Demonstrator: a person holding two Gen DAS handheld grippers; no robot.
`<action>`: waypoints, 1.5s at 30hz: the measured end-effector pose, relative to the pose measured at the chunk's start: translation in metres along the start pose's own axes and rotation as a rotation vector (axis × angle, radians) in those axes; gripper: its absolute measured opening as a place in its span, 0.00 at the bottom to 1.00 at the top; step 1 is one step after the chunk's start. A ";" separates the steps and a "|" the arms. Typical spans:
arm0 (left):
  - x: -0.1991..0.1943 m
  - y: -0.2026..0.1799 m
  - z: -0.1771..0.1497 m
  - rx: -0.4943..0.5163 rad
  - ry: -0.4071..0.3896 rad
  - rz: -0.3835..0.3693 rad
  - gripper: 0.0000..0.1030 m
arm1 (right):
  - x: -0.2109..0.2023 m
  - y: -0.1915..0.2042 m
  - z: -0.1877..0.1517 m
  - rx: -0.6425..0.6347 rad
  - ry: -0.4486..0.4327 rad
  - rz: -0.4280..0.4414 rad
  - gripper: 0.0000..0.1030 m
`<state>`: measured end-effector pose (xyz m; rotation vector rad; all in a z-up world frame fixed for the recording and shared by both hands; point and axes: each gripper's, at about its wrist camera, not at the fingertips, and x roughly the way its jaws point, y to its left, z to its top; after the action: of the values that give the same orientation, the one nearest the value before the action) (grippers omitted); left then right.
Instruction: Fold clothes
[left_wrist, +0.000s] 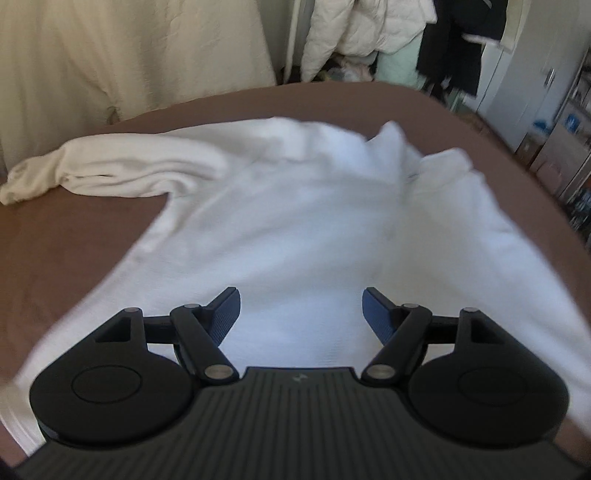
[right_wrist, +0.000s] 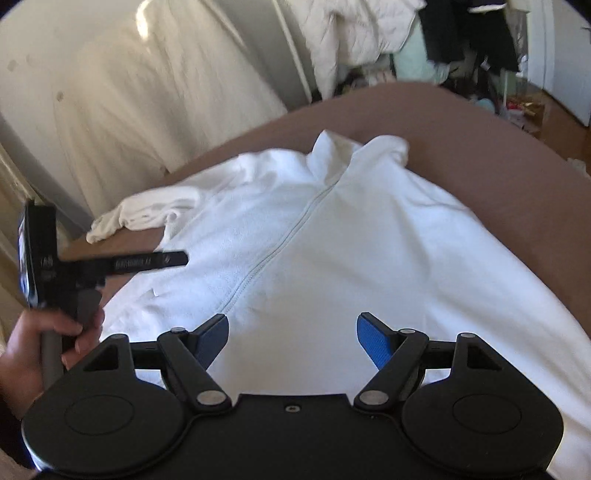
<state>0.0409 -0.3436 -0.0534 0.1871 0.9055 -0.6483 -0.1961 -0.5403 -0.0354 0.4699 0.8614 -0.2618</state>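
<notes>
Your left gripper (left_wrist: 301, 310) and right gripper (right_wrist: 291, 339) both hover with jaws spread, empty, over the white zip jacket (right_wrist: 332, 251) lying flat on the bed (right_wrist: 498, 177) ahead. Folding looks unstarted; next, pinch the sleeve (left_wrist: 110, 173) lying ahead-left.

Open bed on both flanks — clutter only at the far end.

My left gripper (left_wrist: 301, 314) and right gripper (right_wrist: 291, 341) both hang with fingers spread wide and nothing between them, above the white zip jacket (right_wrist: 314, 258) lying flat on the brown bed (left_wrist: 74, 266). I see bare bed to the left of the jacket and along its right edge. The bunched sleeve (left_wrist: 110, 173) lies across the far left — a low ridge. Beyond the bed, the curtain (left_wrist: 129, 55) and hanging clothes (left_wrist: 369, 29) close things off. In my right view, my left hand (right_wrist: 40, 339) with its handle stands close at the left.
</notes>
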 end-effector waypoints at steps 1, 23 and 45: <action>0.004 0.007 0.003 0.009 0.002 0.012 0.71 | 0.005 0.003 0.006 -0.012 0.014 -0.004 0.78; 0.113 0.275 0.005 -0.456 -0.150 0.140 0.70 | 0.100 -0.023 0.036 -0.220 0.115 -0.094 0.78; 0.150 0.343 0.096 -0.430 -0.448 0.382 0.16 | 0.072 -0.122 0.002 -0.303 0.302 -0.280 0.78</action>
<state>0.3761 -0.1767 -0.1497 -0.1663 0.5347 -0.1183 -0.1994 -0.6495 -0.1255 0.1038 1.2427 -0.3147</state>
